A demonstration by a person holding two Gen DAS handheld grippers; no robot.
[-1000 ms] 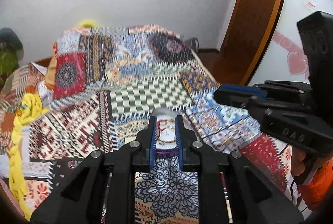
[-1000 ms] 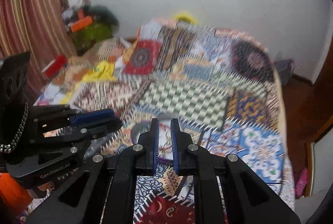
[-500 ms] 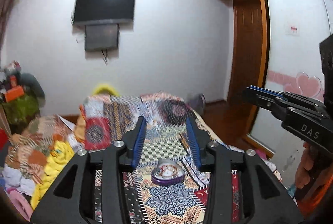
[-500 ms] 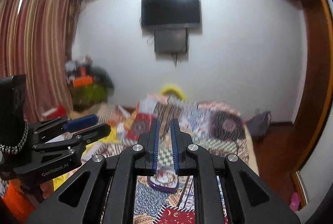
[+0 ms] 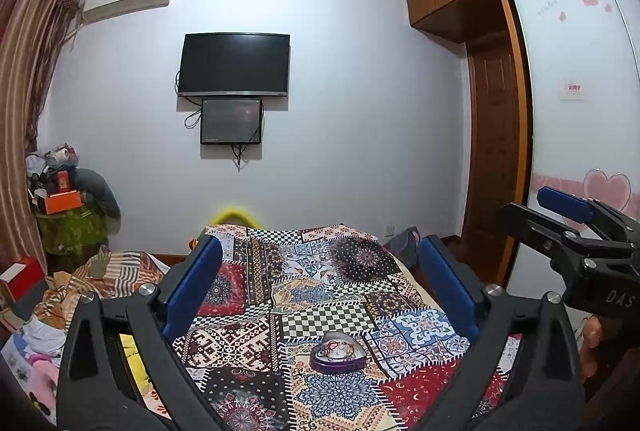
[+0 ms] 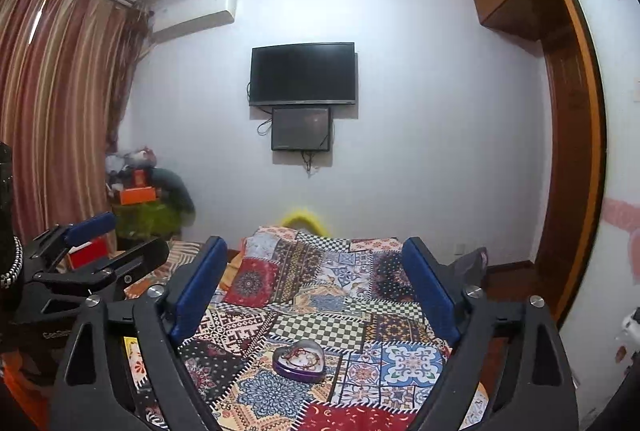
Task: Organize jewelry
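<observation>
Purple heart tin (image 5: pixel 338 352) sits on bedspread (image 5: pixel 320 295), tools apart.

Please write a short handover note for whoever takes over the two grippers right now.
Left gripper: open, empty, raised above the bed.
Right gripper: open, empty, also raised.
Heart-shaped purple box: sits lidless on the patchwork bedspread, apart from both grippers, below and ahead of them. Jewelry lies inside it; individual pieces are too small to tell apart.
Done: jewelry appears gathered in the box; no loose pieces are visible on the bedspread.
Left: possibly closing the box, though no lid is in view; check for stray pieces outside the frame.
</observation>
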